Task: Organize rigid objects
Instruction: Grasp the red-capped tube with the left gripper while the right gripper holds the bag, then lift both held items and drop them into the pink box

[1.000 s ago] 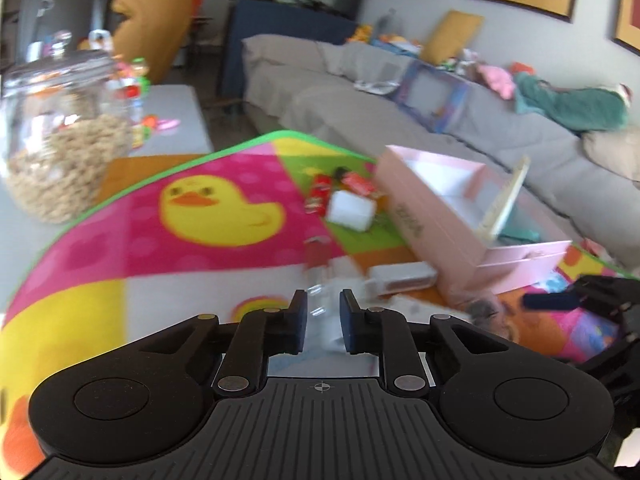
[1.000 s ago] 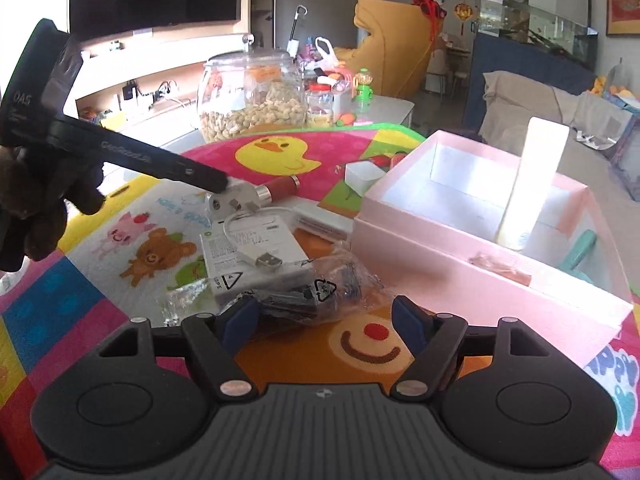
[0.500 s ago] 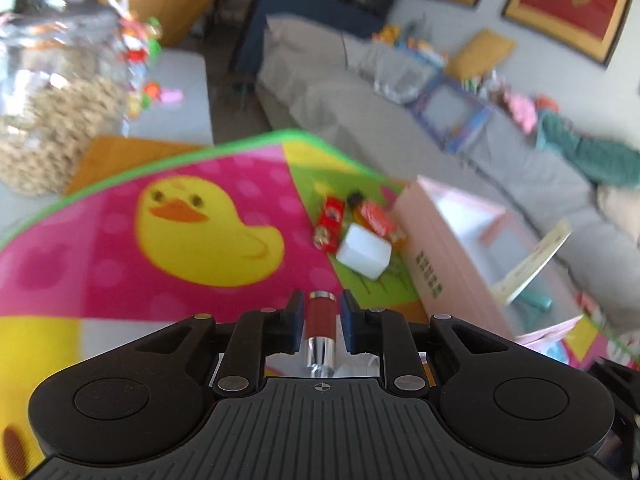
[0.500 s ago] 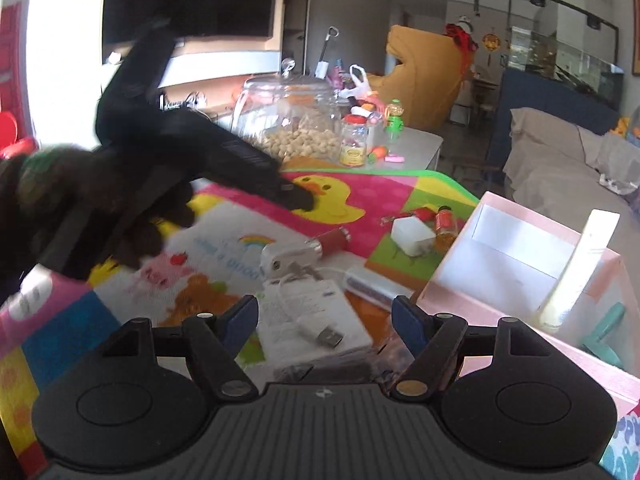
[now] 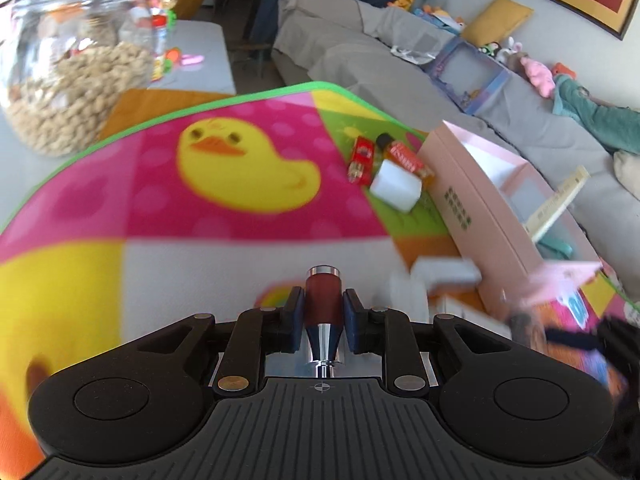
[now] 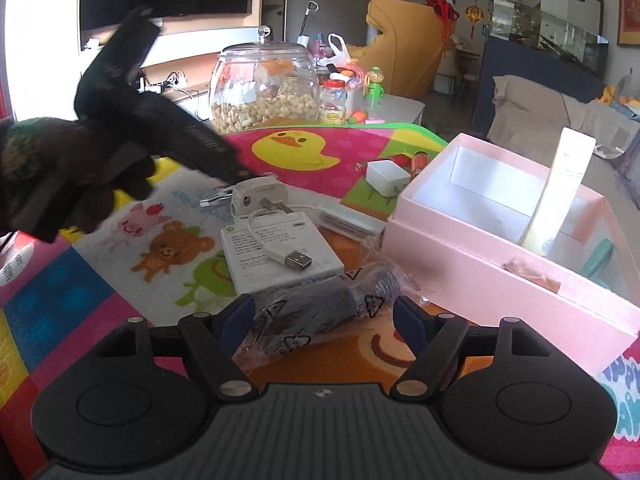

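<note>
While the left gripper (image 5: pixel 322 316) pinches a red cylinder (image 5: pixel 322 300) above the play mat (image 5: pixel 248 196), the right gripper (image 6: pixel 326 316) hovers with jaws spread. A plastic-wrapped black bundle (image 6: pixel 320 312) lies between them, beside the pink box (image 6: pixel 500 248).

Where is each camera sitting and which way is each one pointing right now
Left wrist: on the left gripper, looking along its fingers, shut on the red-and-chrome cylinder, across the duck mat toward the sofa.
Right wrist: on the right gripper, fingers open around a bagged dark item, facing the TV wall; the gloved left hand shows.
Shared: pink box, glass jar, white block.
</note>
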The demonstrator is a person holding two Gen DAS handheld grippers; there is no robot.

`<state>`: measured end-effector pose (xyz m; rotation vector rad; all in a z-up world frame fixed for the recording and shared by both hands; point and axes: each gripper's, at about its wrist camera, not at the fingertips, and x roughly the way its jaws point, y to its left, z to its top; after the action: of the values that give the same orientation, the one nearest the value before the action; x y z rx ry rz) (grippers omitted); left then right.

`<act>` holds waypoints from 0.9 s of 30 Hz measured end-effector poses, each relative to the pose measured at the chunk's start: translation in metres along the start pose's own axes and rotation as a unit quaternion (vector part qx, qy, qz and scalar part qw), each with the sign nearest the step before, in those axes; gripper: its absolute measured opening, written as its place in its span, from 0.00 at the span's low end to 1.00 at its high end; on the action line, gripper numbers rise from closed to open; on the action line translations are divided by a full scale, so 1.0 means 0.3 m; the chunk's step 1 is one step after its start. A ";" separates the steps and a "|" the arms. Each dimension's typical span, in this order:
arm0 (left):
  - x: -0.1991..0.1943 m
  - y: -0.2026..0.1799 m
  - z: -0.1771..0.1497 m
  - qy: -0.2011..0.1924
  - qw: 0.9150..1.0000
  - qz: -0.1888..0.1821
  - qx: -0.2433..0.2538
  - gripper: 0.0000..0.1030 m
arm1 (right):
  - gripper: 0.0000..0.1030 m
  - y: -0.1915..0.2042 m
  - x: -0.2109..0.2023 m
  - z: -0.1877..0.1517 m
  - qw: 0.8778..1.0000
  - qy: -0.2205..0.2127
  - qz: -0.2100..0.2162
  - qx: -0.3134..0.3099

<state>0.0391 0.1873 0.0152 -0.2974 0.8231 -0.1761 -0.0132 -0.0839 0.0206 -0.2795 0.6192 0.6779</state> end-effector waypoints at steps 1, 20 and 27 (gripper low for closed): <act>-0.021 0.001 -0.022 0.001 1.000 0.000 -0.002 0.23 | 0.77 -0.001 -0.005 -0.004 1.000 -0.001 -0.005 -0.004; -0.136 -0.278 -0.289 -0.012 0.996 0.050 0.078 0.24 | 0.78 -0.154 -0.163 -0.071 0.991 -0.026 -0.059 0.114; -0.149 -0.270 -0.305 -0.016 0.996 0.048 0.072 0.24 | 0.69 -0.173 0.046 0.037 0.979 0.023 -0.076 0.190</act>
<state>-0.0620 0.1053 0.0139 -0.1252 0.7866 -0.1395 0.0343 -0.1113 0.0230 0.0139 0.7491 0.3960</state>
